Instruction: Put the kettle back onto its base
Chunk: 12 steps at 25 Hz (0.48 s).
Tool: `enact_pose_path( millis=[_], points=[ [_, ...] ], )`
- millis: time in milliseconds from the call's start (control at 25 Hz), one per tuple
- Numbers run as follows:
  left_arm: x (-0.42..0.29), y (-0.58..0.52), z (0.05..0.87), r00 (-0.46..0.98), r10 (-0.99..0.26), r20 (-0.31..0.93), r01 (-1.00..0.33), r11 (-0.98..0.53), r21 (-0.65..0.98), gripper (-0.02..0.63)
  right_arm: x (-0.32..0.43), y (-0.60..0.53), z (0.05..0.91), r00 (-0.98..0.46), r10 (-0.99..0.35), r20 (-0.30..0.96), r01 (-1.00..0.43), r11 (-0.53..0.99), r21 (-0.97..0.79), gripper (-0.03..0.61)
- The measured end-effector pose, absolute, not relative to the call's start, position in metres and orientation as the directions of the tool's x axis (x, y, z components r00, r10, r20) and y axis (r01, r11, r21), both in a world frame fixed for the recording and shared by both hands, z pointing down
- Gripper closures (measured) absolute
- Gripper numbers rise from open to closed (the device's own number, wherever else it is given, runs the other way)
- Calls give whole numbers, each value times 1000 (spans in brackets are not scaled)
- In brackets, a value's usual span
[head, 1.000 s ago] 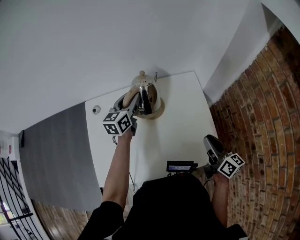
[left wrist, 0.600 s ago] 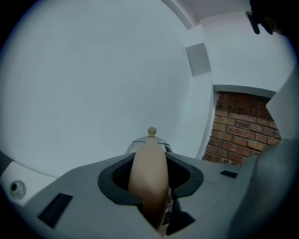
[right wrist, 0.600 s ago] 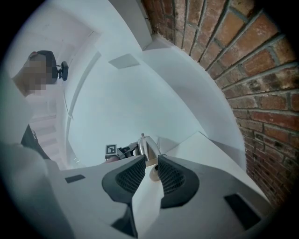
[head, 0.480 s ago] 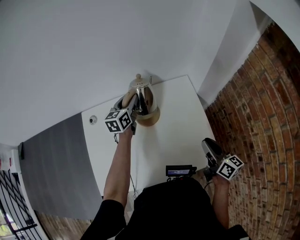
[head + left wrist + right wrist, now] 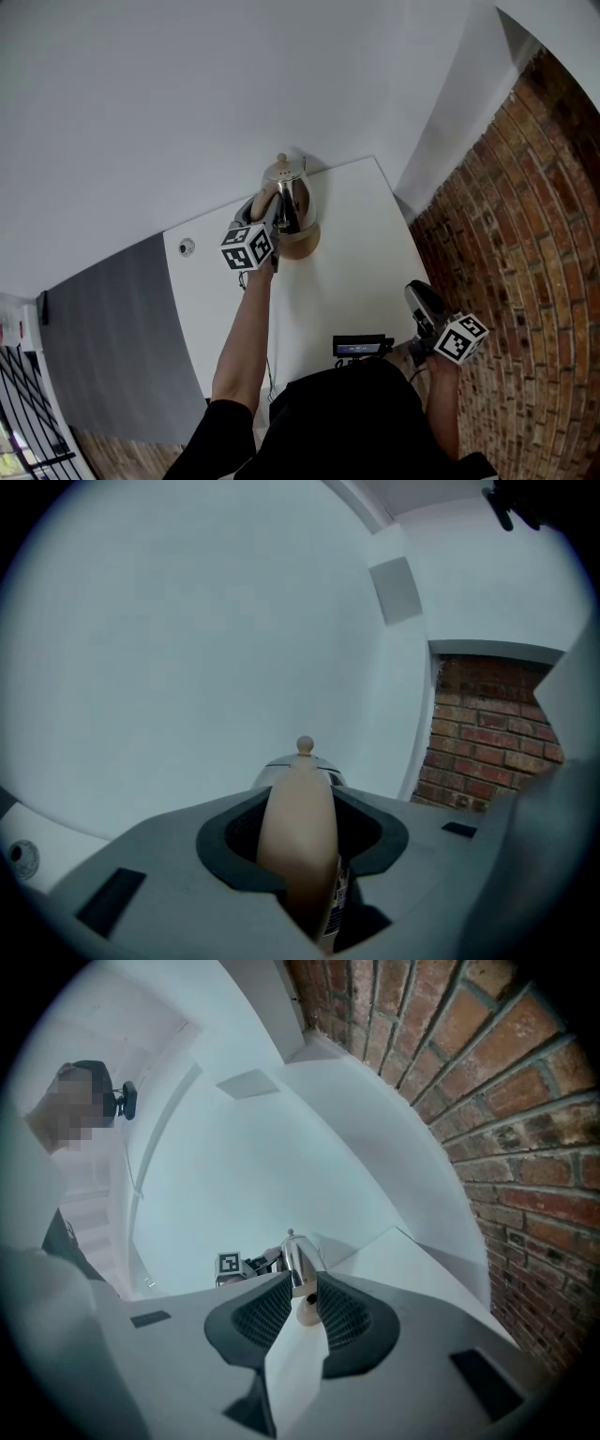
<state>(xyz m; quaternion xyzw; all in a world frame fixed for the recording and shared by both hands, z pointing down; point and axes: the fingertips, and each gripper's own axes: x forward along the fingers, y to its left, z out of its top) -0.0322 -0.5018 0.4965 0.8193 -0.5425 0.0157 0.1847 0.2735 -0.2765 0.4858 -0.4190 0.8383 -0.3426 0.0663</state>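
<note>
A steel kettle (image 5: 289, 192) with a tan handle (image 5: 298, 827) stands at the far end of the white table (image 5: 356, 272), directly over its beige base (image 5: 300, 242). Whether it rests on the base I cannot tell. My left gripper (image 5: 272, 208) is shut on the handle from the near side, and its marker cube hides part of the kettle. In the right gripper view the kettle (image 5: 299, 1262) and base (image 5: 307, 1312) show far off through the jaw gap. My right gripper (image 5: 421, 292) hangs at the table's near right corner, open with nothing between its pads.
A brick wall (image 5: 525, 234) runs along the table's right side and a white wall stands behind the kettle. A small round fitting (image 5: 187, 247) sits on the table left of the kettle. A grey panel (image 5: 112, 309) lies to the left. A black device (image 5: 363, 347) sits at the near edge.
My left gripper has moved a little and sunk with the kettle over the base. The right gripper has kept still.
</note>
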Motion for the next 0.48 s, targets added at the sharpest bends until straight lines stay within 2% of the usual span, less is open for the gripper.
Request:
enact_pose_path(
  millis=[480],
  points=[
    [-28,-485,507,392,-898,202,-907,-339,251,454,272,-278,488,-644,-743,180,-656,416,-630,493]
  ],
)
